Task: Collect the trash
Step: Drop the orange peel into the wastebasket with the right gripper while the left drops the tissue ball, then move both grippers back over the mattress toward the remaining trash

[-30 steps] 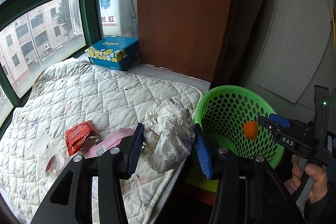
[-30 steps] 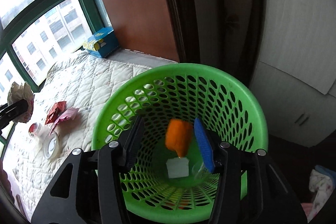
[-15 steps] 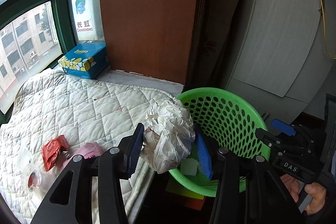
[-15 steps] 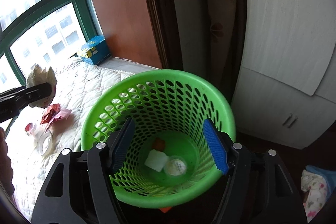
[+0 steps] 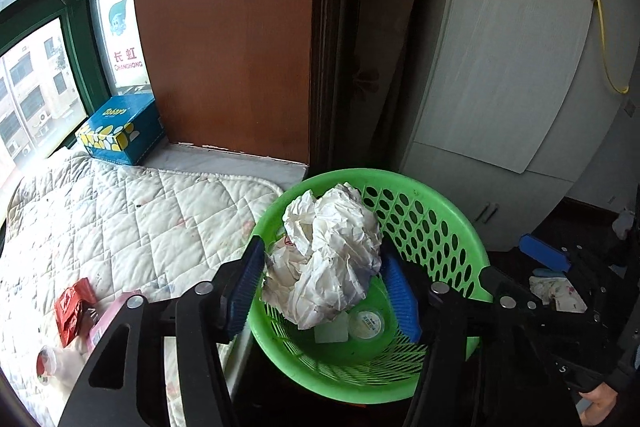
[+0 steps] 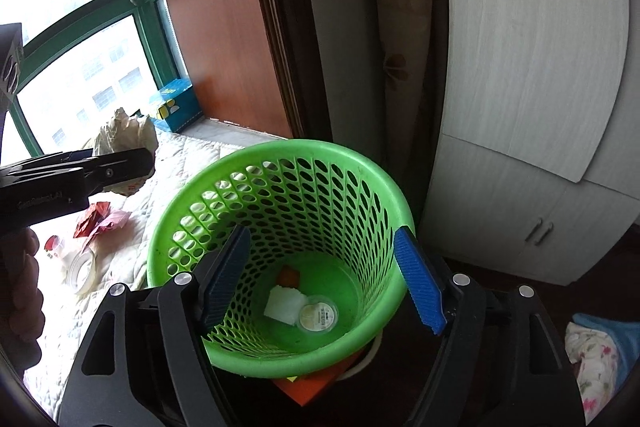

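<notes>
Green-framed window (image 5: 76,39) (daylit), brown panel (image 5: 224,27), white cabinet (image 5: 500,67)

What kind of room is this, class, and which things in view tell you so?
Probably a bedroom: a quilted mattress pad lies under a green-framed window, and a pale wardrobe stands behind the green wastebasket.

Basket (image 6: 280,187) right of the quilted mat (image 5: 120,219), crumpled paper (image 5: 332,251) above basket, box (image 5: 120,135) behind mat.
</notes>
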